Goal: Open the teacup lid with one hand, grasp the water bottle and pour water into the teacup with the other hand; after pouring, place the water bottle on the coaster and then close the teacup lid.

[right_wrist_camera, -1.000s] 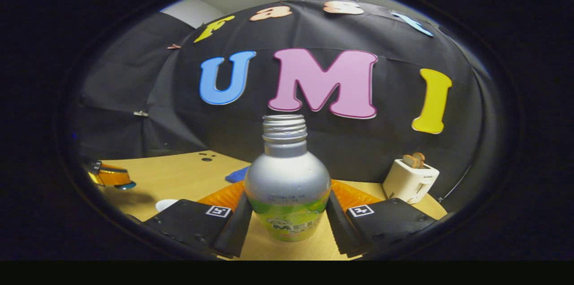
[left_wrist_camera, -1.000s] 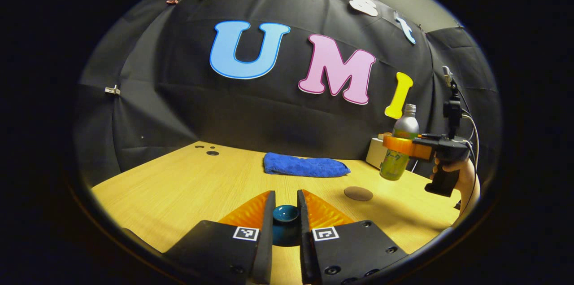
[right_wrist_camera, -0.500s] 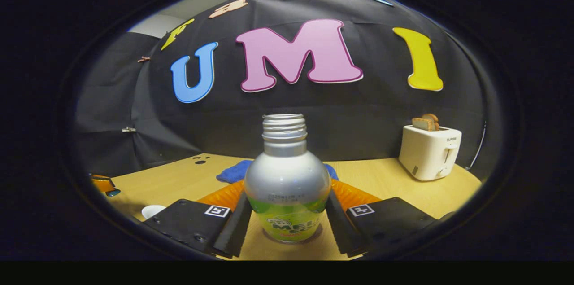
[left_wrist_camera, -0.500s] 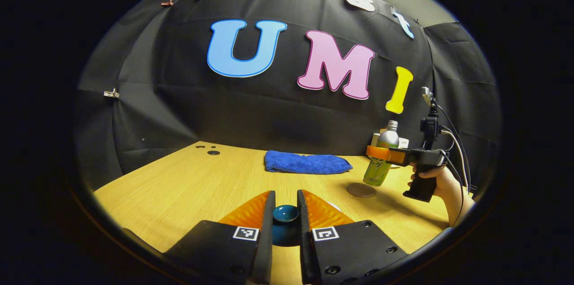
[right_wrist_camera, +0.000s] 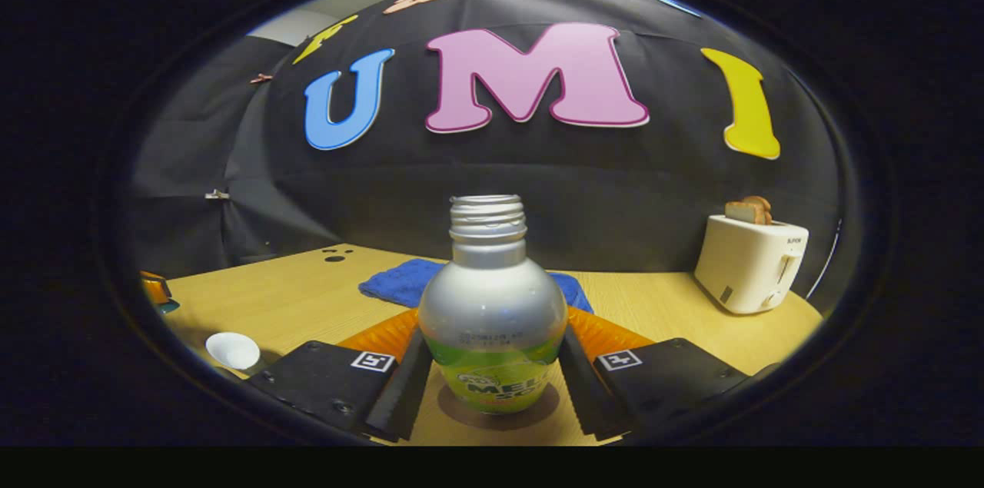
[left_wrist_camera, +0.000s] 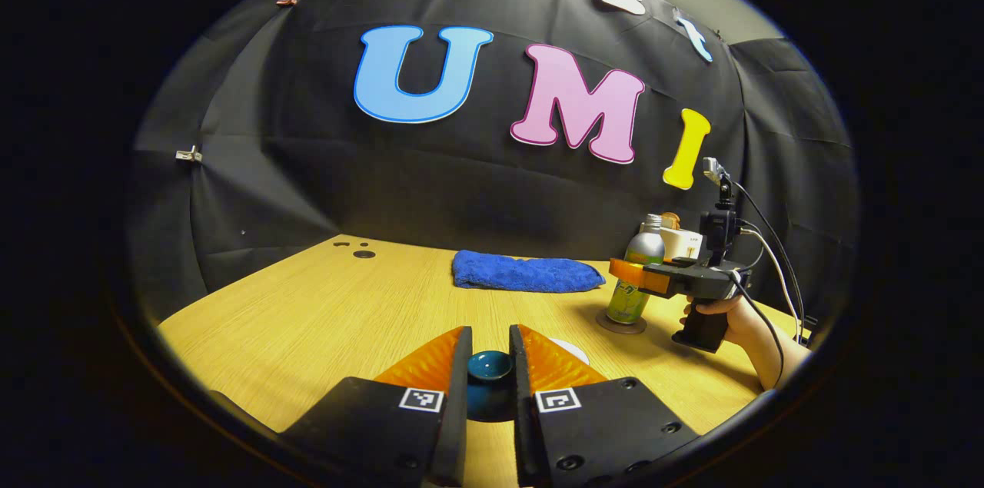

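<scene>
- The right gripper point(right_wrist_camera: 492, 384) pinches the water bottle point(right_wrist_camera: 492, 319) low on its round body, one finger pressed on each side.
- The bottle stands straight up, and its top is open with no cap.
- In the right gripper view a round brown coaster point(right_wrist_camera: 453, 413) peeks out under the bottle's bottom. The bottle seems to sit on it, but I cannot tell if it rests fully.
- In the left gripper view the same bottle point(left_wrist_camera: 635, 273) stands on the coaster point(left_wrist_camera: 621, 323) far off on the right side, with the right gripper point(left_wrist_camera: 626, 275) around it and a person's hand point(left_wrist_camera: 726, 315) on the handle.
- The left gripper point(left_wrist_camera: 490, 365) has its two fingers pressed against a small dark blue teacup lid point(left_wrist_camera: 490, 366), and it holds the lid up above the table point(left_wrist_camera: 307, 319).
- The white teacup point(right_wrist_camera: 232, 350) sits open on the table at the left edge of the right gripper view, well apart from the bottle. In the left gripper view just a bit of its white rim point(left_wrist_camera: 573, 350) shows behind the left gripper's finger.
- A blue towel point(left_wrist_camera: 526, 274) lies folded near the back of the table, behind the bottle and the cup.
- A white toaster point(right_wrist_camera: 749, 263) with bread in it stands at the back right, near the wall.
- Nothing stands between the cup and the lid except the left gripper's own fingers.
</scene>
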A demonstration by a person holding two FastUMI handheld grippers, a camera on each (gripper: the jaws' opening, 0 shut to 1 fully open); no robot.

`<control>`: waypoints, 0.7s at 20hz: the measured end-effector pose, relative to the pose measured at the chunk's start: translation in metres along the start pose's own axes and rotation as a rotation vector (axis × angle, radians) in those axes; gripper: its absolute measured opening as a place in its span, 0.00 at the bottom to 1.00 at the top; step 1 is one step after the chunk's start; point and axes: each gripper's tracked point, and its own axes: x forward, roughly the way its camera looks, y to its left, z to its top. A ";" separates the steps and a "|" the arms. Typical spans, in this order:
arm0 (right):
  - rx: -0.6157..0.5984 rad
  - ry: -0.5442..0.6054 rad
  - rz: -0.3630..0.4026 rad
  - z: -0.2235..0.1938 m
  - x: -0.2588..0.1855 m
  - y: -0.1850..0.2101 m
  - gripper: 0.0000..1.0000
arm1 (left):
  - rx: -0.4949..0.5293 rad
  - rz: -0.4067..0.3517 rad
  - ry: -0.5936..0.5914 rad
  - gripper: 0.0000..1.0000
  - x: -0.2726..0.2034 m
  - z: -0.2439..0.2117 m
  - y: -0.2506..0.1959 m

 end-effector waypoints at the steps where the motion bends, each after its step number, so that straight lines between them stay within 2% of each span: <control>1: 0.007 0.001 -0.001 -0.001 0.000 0.001 0.80 | 0.004 0.004 0.003 0.29 -0.001 0.000 0.001; 10: 0.034 0.005 -0.001 -0.004 0.001 -0.001 0.84 | 0.027 0.010 0.027 0.31 -0.003 -0.007 0.002; 12: 0.028 0.012 -0.007 -0.004 0.001 -0.002 0.87 | 0.039 0.011 0.023 0.30 -0.005 -0.005 0.000; 13: 0.022 0.011 -0.013 -0.002 0.000 -0.004 1.00 | 0.040 0.008 0.020 0.30 -0.005 -0.004 -0.002; 14: 0.023 0.008 -0.016 0.000 -0.002 -0.004 1.00 | 0.042 0.006 0.019 0.30 -0.005 -0.004 -0.003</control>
